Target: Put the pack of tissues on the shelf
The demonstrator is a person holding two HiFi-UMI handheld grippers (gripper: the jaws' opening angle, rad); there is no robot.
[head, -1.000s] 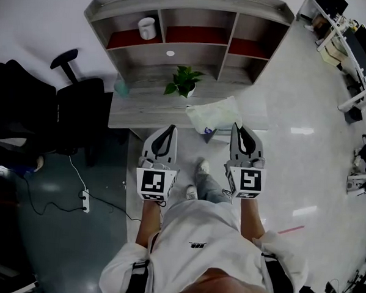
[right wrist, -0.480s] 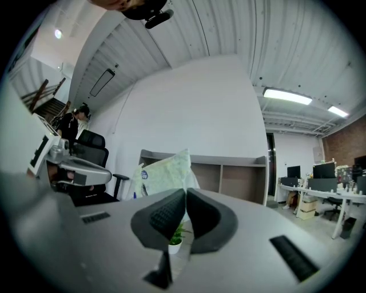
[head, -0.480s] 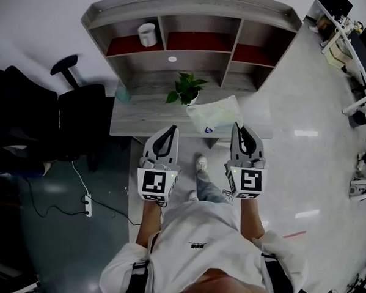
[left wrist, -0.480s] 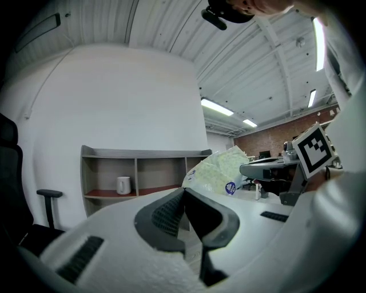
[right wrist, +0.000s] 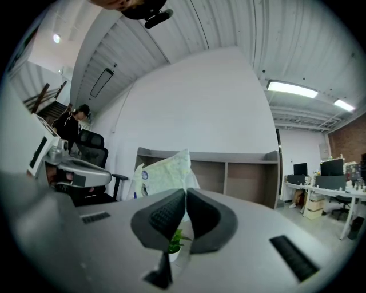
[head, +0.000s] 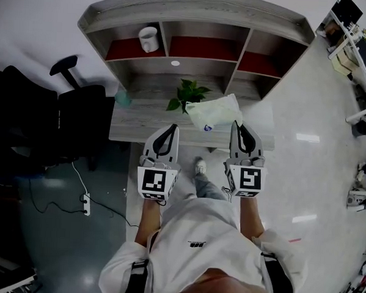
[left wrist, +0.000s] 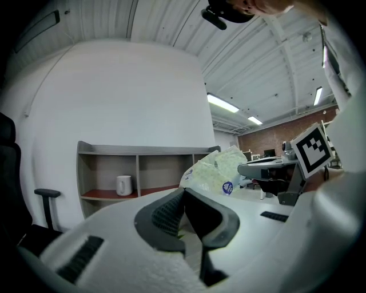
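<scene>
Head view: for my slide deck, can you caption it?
Right gripper holds the tissue pack above the desk, facing the shelf; left gripper shut, empty.

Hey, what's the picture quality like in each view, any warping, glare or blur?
Head view: wide-angle warping bows the grey wooden shelf unit; lights glare on the glossy pale floor; left side dark. Left gripper view: round black vignette, ceiling strip light blown out. Right gripper view: same vignette; pale green pack of tissues fairly sharp.
</scene>
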